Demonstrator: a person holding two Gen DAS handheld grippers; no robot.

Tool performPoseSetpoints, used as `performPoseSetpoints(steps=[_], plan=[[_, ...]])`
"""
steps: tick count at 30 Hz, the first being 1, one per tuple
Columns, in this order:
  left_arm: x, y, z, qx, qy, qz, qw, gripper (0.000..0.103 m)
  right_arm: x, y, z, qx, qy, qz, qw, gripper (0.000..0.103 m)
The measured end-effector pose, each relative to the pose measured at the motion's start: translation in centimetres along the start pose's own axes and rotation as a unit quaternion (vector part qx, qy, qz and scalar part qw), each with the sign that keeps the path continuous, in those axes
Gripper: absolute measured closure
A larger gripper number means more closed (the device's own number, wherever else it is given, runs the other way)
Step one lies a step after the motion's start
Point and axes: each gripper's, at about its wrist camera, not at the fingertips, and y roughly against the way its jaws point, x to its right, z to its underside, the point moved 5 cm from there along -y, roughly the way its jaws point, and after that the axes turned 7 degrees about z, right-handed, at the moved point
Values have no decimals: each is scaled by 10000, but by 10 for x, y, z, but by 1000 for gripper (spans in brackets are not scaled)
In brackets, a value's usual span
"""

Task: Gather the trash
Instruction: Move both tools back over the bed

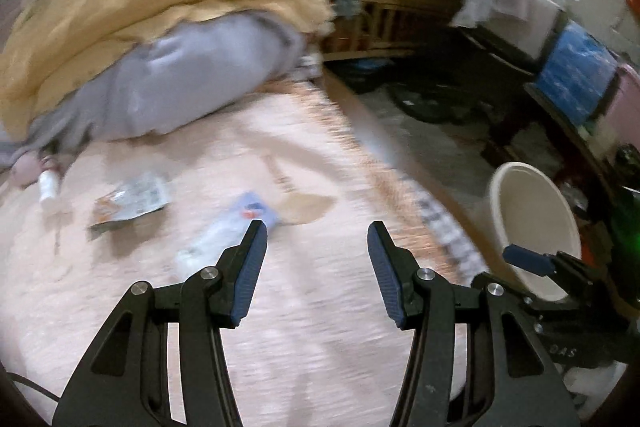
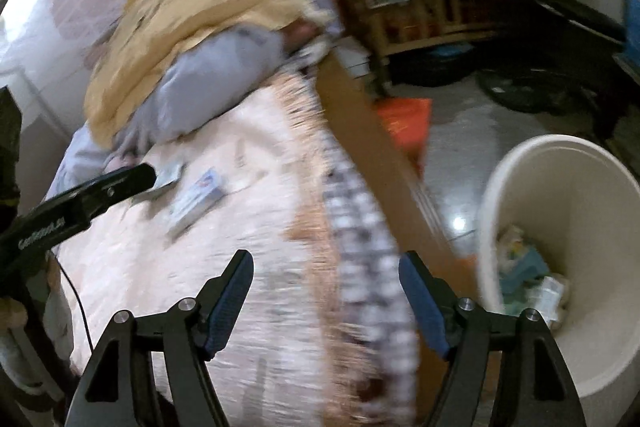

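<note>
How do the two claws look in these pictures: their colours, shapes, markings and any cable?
Both claws are alike. The left claw and right claw have matte black angular linkages with cut-out openings and round silver pivot bolts. Each finger ends in a flat, ribbed dark blue pad. White lettering, too blurred to read, runs along the left claw's side in the right wrist view, and a thin black cable hangs nearby.

Ahead of the jaws on the left lie 2 flat wrappers, 1 grey-orange (image 1: 130, 201) and 1 blue-white (image 1: 232, 227), and 1 small white bottle (image 1: 48, 187) further left, while 1 white bin (image 2: 560, 247) stands to the right of the jaws.
</note>
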Motion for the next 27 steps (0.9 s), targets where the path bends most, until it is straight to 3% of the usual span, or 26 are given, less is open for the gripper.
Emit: performPoseSetpoints(steps=[8,13,22,27], plan=[[-104,12,19,-48,604,-548,9967,52,-88,-47,6,-500,753,-398,9951,30],[-173,5,18,-33,1051,-869,9907,52,-124,-73,8,-734,1035,-548,9904,30],[-278,-57,-19,-113,1474,-1334,9800,52,-145,-104,-1,-967,1155,-869,9848,28],[-310,-96,-16,-401,1665,-1191,9780,52,-152,-123,-12,-1101,1047,-1095,9823,24]])
